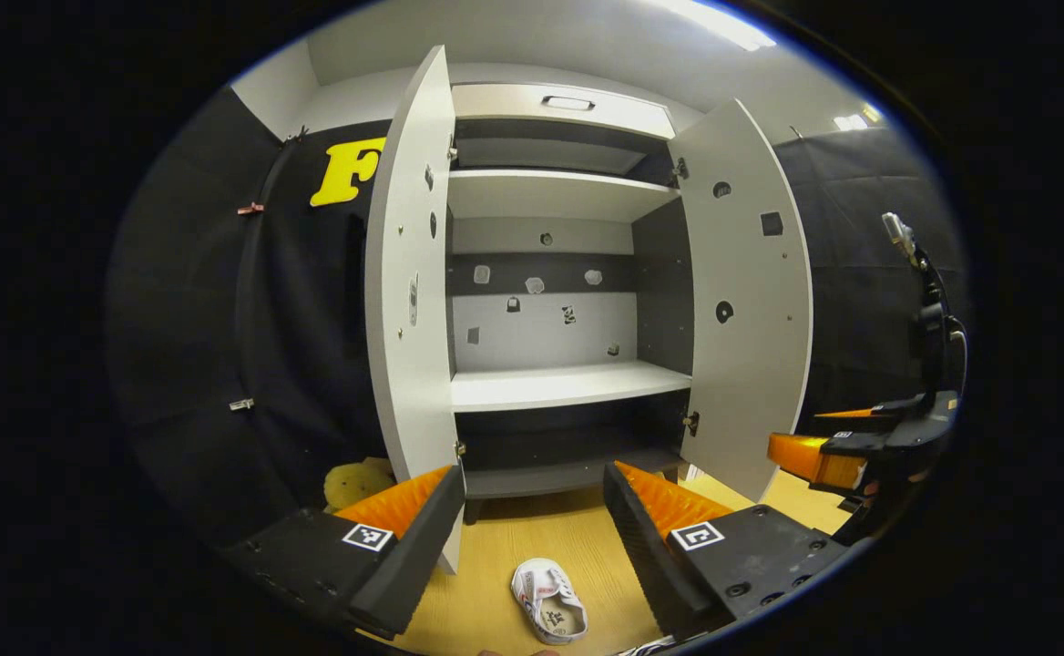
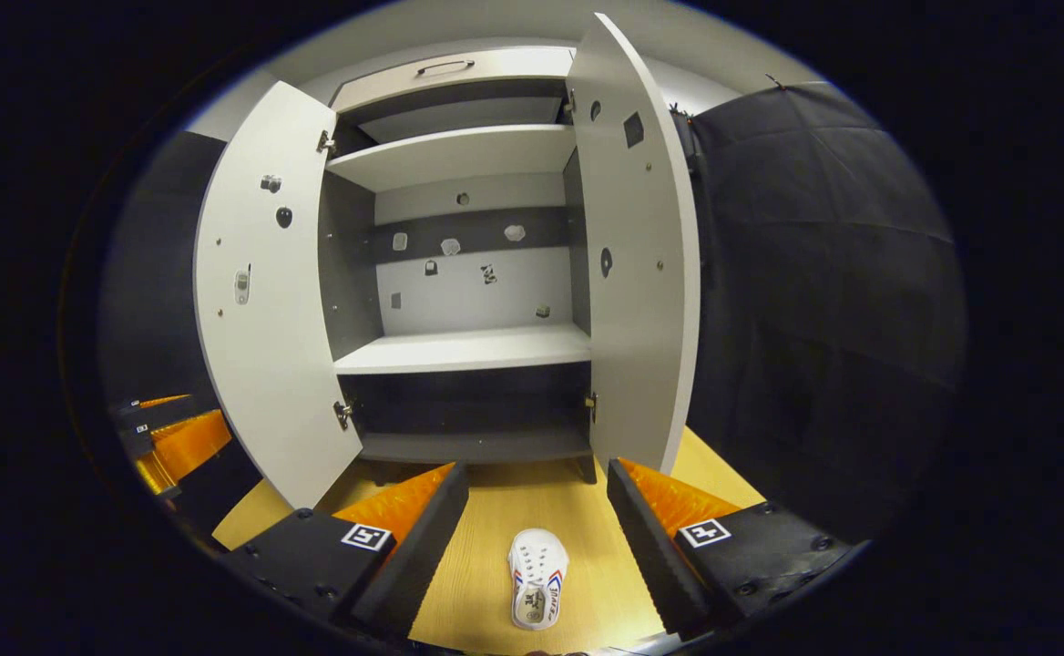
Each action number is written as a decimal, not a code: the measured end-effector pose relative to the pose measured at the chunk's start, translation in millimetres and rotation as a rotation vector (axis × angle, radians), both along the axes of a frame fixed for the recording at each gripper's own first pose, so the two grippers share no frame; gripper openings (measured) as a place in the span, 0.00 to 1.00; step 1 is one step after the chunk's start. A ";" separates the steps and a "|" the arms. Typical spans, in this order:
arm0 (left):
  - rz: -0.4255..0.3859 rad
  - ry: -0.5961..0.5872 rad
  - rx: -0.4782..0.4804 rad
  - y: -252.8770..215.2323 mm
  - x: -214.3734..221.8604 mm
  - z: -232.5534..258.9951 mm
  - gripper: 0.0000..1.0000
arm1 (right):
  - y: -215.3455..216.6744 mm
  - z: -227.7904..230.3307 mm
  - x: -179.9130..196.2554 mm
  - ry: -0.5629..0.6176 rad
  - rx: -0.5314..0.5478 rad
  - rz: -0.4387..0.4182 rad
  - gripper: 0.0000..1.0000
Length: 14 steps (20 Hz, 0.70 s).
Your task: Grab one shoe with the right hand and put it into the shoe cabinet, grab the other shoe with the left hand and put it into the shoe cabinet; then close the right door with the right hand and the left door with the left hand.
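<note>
Shoe [image 2: 537,579] lies lengthwise toward the open cabinet [image 2: 468,351], between the right gripper's [image 2: 537,510] spread fingers.

Shoe cabinet [image 1: 550,387] with both doors swung wide, shelves bare; left gripper [image 1: 532,519] jaws apart (nothing between) above a white shoe [image 1: 547,599] on the floor [image 1: 486,583].

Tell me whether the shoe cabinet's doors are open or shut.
Open. The left door and right door both swing outward, exposing the bare shelf inside the shoe cabinet.
</note>
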State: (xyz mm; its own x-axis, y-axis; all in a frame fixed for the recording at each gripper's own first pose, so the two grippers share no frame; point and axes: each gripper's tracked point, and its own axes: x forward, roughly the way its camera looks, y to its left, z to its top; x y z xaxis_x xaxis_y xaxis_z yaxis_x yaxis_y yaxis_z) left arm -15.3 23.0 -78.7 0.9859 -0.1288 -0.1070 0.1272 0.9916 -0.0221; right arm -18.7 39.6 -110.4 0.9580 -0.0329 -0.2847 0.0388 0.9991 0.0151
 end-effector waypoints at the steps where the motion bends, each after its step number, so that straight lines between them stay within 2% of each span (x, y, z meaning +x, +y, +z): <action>1: 0.001 0.015 -0.003 1.6 -1.6 -7.1 0.95 | 1.8 -14.7 0.2 0.036 0.009 0.004 0.98; 6: -0.003 0.098 -0.010 5.0 -5.4 -40.2 0.95 | 12.7 -98.4 -2.0 0.238 0.012 0.035 0.99; 14: 0.002 0.237 -0.019 13.1 -5.1 -88.9 0.95 | 31.2 -219.4 -16.0 0.512 0.094 0.095 0.99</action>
